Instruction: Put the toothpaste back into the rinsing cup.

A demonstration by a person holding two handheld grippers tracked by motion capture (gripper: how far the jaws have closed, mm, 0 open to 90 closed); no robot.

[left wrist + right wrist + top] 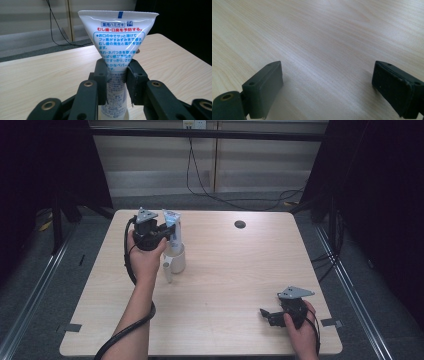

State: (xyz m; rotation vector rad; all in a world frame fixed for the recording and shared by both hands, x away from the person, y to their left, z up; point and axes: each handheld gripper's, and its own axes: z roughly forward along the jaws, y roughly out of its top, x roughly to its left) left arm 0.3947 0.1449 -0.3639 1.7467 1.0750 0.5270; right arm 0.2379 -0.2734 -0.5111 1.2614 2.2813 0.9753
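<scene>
- High view: a pale wood-grain table (225, 285) stands on grey flooring, with a small dark round port (240, 224) near its far edge. Behind it runs a light panelled wall, where a black cable (200, 185) hangs down to the floor; dark curtains close in both sides.
- High view: the left forearm reaches in from the bottom, and the left gripper (167, 232) is held near the table's far left, clamped on a white toothpaste tube (172, 227) that stands upright in a white mug (176, 261). The right gripper (265, 314) sits low near the table's near right corner, pointing left, well apart from the mug.
- Left gripper view: the two black jaws pinch the tube (117, 50) at its middle; its flat crimped end is up and fanned wide, printed with blue and red Japanese text. The mug's rim (126, 116) shows just beneath.
- Right gripper view: the jaws stand wide apart over bare tabletop (324, 37), with nothing between them.
</scene>
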